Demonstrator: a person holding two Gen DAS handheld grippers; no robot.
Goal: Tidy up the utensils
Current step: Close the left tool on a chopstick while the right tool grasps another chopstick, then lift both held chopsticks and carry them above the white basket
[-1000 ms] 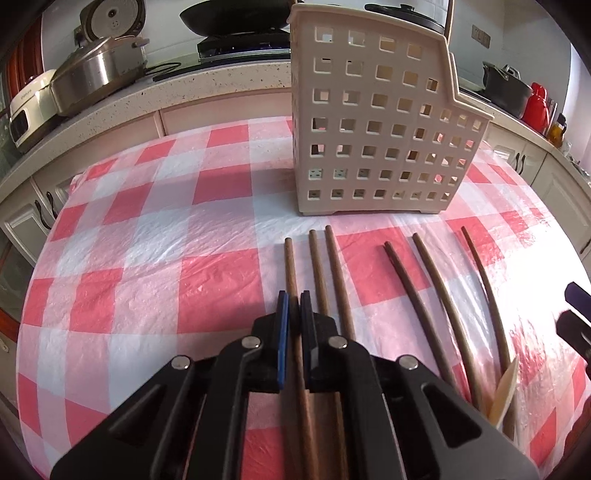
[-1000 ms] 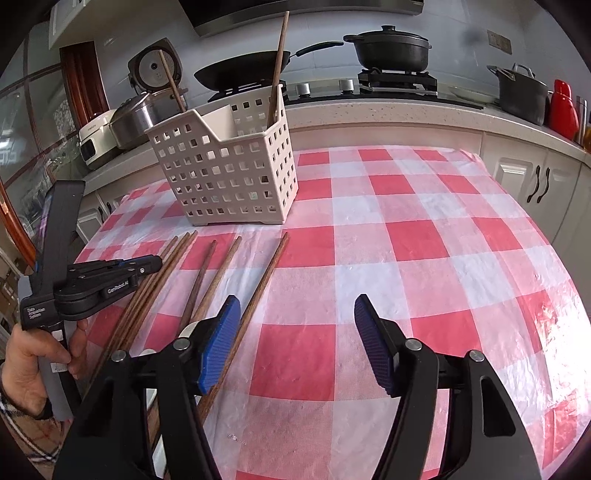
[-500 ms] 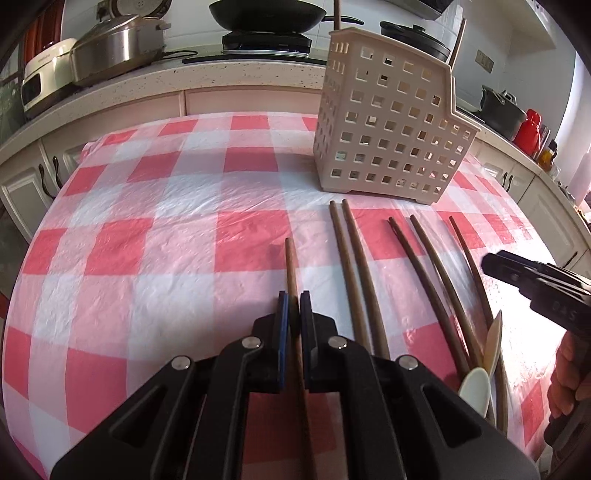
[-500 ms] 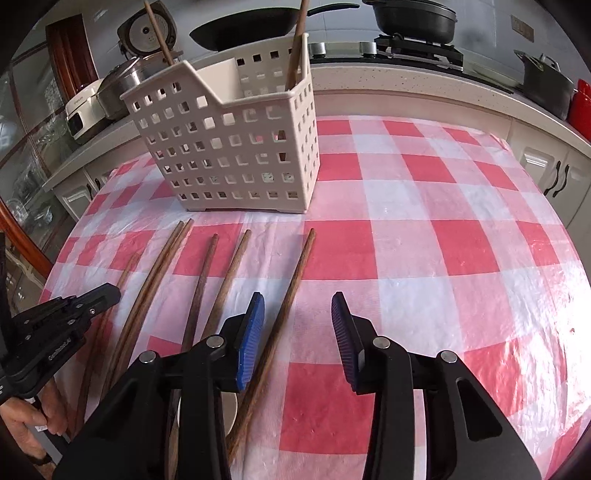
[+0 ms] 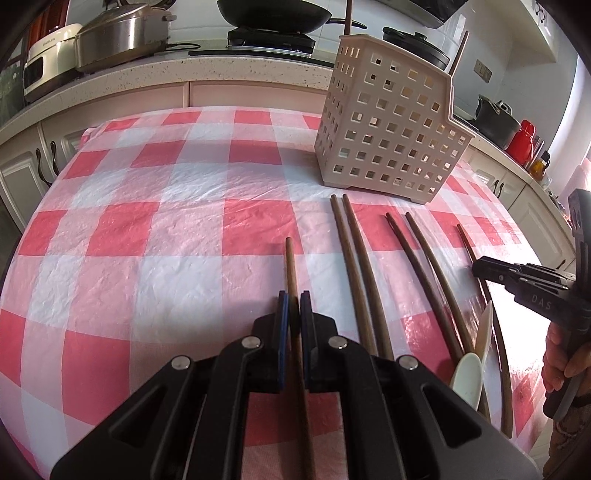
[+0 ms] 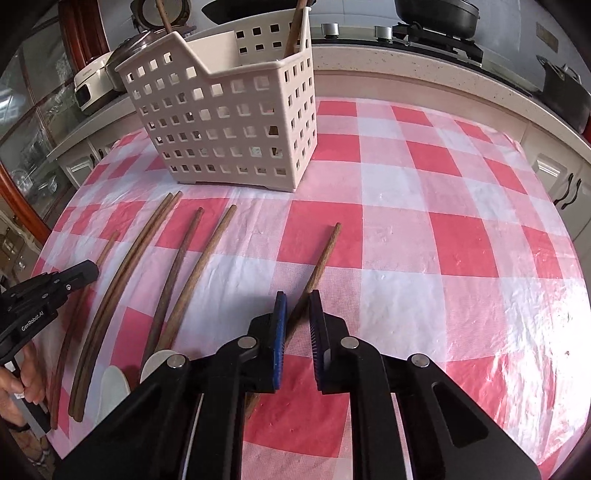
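Chopsticks lie fanned on the checked worktop (image 6: 424, 229) before the slotted caddy (image 6: 229, 122). I've got my left gripper (image 5: 291, 310) clamped on the leftmost stick (image 5: 290, 266); my right gripper (image 6: 297, 314) has just been closing round the rightmost one (image 6: 325, 251), pads nearly touching, ready for lifting. Two pale spoons (image 6: 114, 384) lie among the handles.

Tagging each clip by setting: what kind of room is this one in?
A home kitchen, most likely: a wok on a stove at the back, a pot on the counter, and a table with a checked cloth in front.
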